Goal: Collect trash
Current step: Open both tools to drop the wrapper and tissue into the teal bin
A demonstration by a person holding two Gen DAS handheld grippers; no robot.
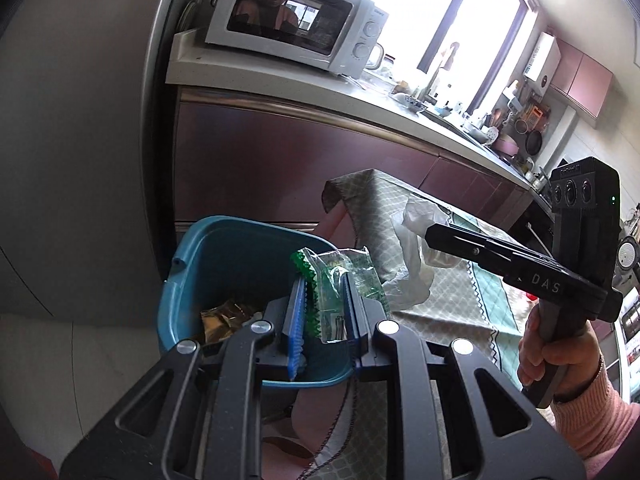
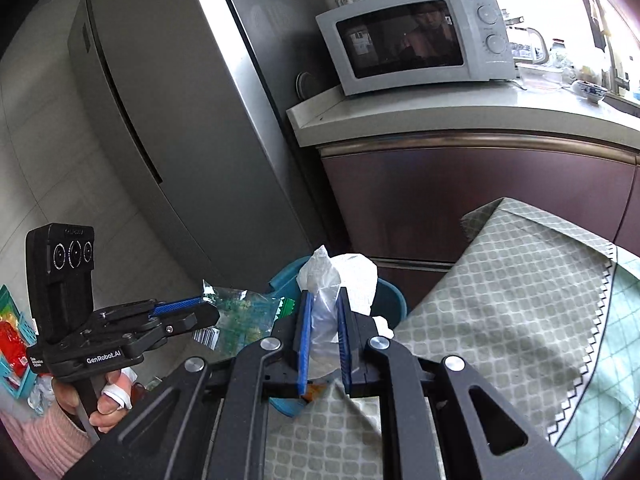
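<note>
2 grippers, each holding trash, at a blue bin beside the table.

The left gripper (image 1: 322, 312) is closed on a clear green wrapper (image 1: 332, 280), pinched between its blue pads (image 1: 297, 320) and held over the open bin (image 1: 192, 280), where a gold wrapper (image 1: 224, 318) already lies inside. The right gripper (image 2: 324, 340) is clamped on a crumpled white bag (image 2: 340, 280), its jaws nearly together, with the bag bunched up above the fingertips. That bag hangs at the table (image 2: 520, 300) edge, just over the bin's rim (image 2: 390, 292). The table is covered in a green patterned cloth. Behind stand a grey fridge (image 2: 160, 120) and a white microwave (image 2: 412, 40) on the counter (image 2: 440, 116).
</note>
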